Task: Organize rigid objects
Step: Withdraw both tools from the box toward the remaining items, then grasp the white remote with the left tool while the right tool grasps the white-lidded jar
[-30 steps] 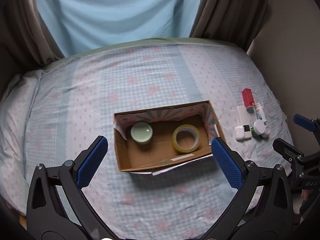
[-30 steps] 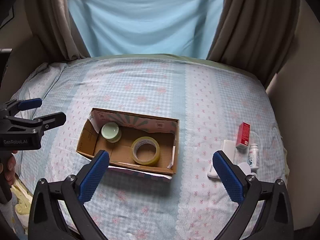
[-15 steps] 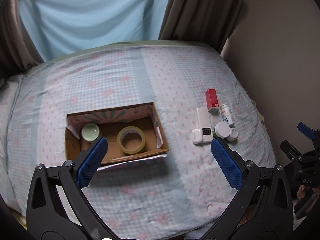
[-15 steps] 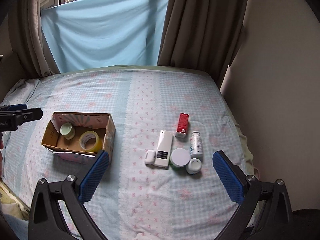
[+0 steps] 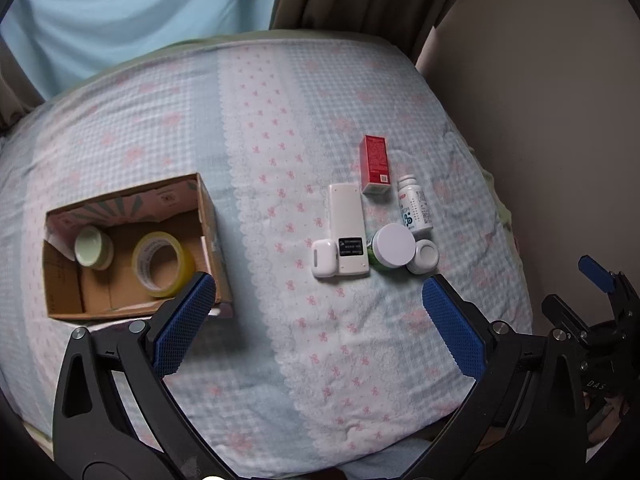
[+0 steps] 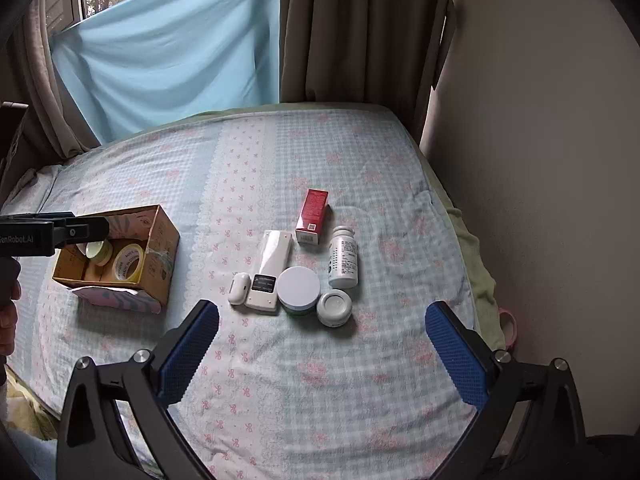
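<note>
A cardboard box (image 5: 210, 224) (image 6: 164, 240) sits on the bed at the left, holding a yellow tape roll (image 5: 160, 264) (image 6: 128, 266) and a pale green jar (image 5: 93, 247). To its right lie a white remote (image 5: 347, 232) (image 6: 269, 268), a white earbud case (image 5: 323, 258) (image 6: 239, 288), a red carton (image 5: 374, 170) (image 6: 313, 216), a white bottle (image 5: 414, 206) (image 6: 343, 258), a green jar with a white lid (image 5: 394, 246) (image 6: 299, 290) and a small white jar (image 5: 424, 256) (image 6: 334, 308). My left gripper (image 5: 320, 320) is open and empty above the bed's near side. My right gripper (image 6: 322, 354) is open and empty, near the loose items.
The bed (image 6: 280, 380) has a blue checked cover with pink bows. A wall (image 6: 540, 160) runs along its right edge. Brown curtains (image 6: 360, 32) and a blue cloth (image 6: 168, 52) hang at the head. The left gripper's side shows in the right wrist view (image 6: 52, 232), over the box.
Both views have swung right: the box has slid to the left and the loose items have come to the middle. Both grippers stay open and empty.
</note>
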A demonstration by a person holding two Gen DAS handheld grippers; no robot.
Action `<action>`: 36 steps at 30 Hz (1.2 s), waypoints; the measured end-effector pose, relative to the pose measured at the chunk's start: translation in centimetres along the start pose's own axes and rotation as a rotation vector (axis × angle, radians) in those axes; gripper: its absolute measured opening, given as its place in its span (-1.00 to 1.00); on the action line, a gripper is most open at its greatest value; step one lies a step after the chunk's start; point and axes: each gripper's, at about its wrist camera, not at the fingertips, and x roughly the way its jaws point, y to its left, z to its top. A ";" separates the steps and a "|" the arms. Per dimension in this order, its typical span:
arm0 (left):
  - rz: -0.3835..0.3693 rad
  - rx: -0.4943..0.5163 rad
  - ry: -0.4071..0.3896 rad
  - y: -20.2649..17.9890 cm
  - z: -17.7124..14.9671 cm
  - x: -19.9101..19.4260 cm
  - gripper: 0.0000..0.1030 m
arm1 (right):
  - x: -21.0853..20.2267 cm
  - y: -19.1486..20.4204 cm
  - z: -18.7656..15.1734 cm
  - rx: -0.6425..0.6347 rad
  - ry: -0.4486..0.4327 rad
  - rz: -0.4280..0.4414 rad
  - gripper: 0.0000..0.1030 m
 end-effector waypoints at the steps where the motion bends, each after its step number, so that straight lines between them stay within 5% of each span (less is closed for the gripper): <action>1: 0.005 -0.003 0.012 -0.4 0.2 0.9 1.00 | 0.7 -0.6 -0.1 -0.001 0.010 0.007 1.00; 9: 0.037 -0.022 0.106 -1.6 1.8 9.7 0.99 | 7.5 -2.7 -0.7 -0.025 0.078 0.054 1.00; 21: -0.120 -0.182 0.238 1.3 0.8 23.5 0.86 | 18.9 -3.3 -3.4 0.009 0.159 0.108 0.93; 36: 0.009 0.005 0.376 -4.4 7.0 31.6 0.85 | 23.9 -2.9 -4.5 -0.078 0.162 0.087 0.77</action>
